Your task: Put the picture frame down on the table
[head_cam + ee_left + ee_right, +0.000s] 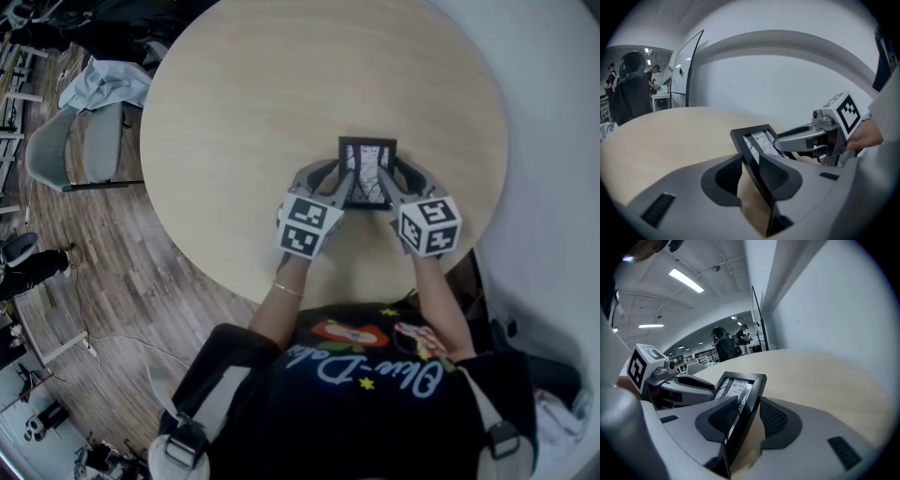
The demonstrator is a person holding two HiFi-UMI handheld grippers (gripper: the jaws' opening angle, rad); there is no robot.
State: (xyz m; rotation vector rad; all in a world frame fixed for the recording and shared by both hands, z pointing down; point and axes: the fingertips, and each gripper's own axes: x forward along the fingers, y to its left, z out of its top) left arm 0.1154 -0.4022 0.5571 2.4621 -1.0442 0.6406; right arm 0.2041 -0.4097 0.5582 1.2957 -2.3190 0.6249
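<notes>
A black picture frame (367,172) with a black-and-white print stands tilted over the near part of the round wooden table (281,84). My left gripper (336,180) is shut on its left edge and my right gripper (399,180) on its right edge. In the left gripper view the frame (757,140) runs slantwise between the dark pads of the left gripper (754,174), and the right gripper (808,138) shows beyond it. In the right gripper view the frame (740,392) sits edge-on in the right gripper (749,417), opposite the left gripper (679,383). Whether the frame's lower edge touches the table is hidden.
A grey chair (80,145) with a light cloth (103,80) stands off the table's left side on wooden flooring. A white curved wall (553,141) runs close along the right. A glass panel (686,65) and people (630,86) are far behind the table.
</notes>
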